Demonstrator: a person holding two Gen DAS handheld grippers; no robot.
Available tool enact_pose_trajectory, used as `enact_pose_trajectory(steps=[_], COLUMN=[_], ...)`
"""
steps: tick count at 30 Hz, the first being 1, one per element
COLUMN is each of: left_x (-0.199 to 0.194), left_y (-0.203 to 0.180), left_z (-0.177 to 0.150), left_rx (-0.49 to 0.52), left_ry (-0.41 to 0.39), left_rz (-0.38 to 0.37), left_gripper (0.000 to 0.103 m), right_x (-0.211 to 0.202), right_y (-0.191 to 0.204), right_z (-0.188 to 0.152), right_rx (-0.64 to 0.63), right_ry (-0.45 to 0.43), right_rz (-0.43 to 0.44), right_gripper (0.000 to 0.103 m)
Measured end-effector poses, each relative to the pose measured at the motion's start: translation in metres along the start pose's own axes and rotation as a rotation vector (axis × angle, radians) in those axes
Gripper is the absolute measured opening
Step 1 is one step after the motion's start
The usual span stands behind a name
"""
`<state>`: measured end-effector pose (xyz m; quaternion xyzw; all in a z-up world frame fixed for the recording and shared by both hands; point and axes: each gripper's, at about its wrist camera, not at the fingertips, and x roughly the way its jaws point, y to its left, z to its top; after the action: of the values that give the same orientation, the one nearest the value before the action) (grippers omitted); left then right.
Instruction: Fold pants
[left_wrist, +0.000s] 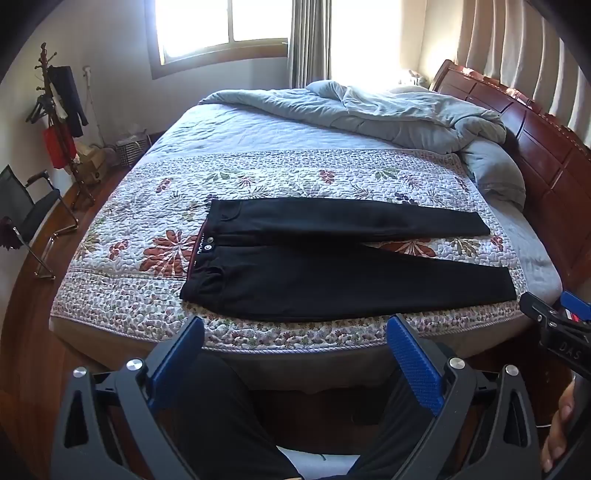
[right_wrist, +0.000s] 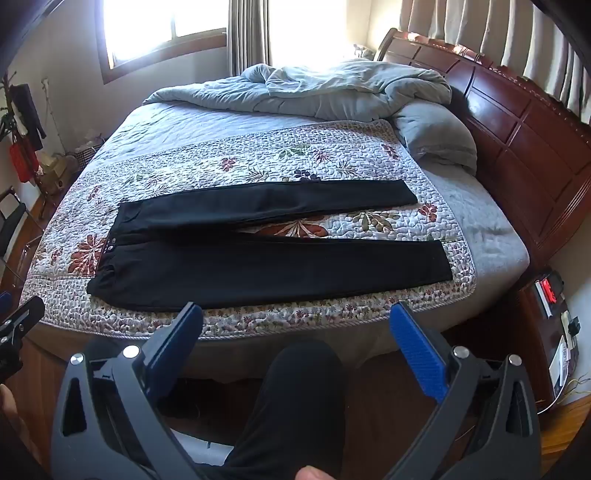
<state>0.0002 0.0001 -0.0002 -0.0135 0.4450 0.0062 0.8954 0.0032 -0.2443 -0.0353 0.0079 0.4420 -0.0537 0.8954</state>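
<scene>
Black pants (left_wrist: 332, 280) lie flat on the floral quilt, waistband to the left, both legs spread apart and running right. In the right wrist view the same pants (right_wrist: 258, 266) lie just beyond the bed's near edge. My left gripper (left_wrist: 295, 332) hangs open above the bed's near edge, short of the pants, with nothing between its blue pads (left_wrist: 413, 358). My right gripper (right_wrist: 295, 321) is open too, held before the bed edge, its blue pads (right_wrist: 417, 350) empty. The right gripper's tip (left_wrist: 546, 321) shows at the right of the left wrist view.
A floral quilt (left_wrist: 258, 184) covers the bed, with a grey duvet (left_wrist: 369, 110) bunched at the far side. A red-brown wooden headboard (right_wrist: 517, 129) stands at the right. A chair (left_wrist: 29, 214) and coat stand (left_wrist: 59, 110) stand left. A person's dark-trousered knee (right_wrist: 303, 387) is below the grippers.
</scene>
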Motion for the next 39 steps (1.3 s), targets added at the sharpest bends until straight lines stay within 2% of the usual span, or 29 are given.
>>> enact_pose_trajectory(steps=[15,39], left_x=[-0.008,-0.001], left_y=[-0.001,-0.004], left_z=[0.008,0.002], left_rx=[0.005,0.000], left_ry=[0.000,-0.007], left_rz=[0.010,0.010], left_gripper=[0.099,0.099], right_x=[0.003,-0.001], right_y=[0.006,0.004], right_z=[0.002,0.003], right_rx=[-0.003,-0.001], right_ry=[0.003,0.001], right_rz=[0.001,0.010], right_gripper=[0.101,0.101])
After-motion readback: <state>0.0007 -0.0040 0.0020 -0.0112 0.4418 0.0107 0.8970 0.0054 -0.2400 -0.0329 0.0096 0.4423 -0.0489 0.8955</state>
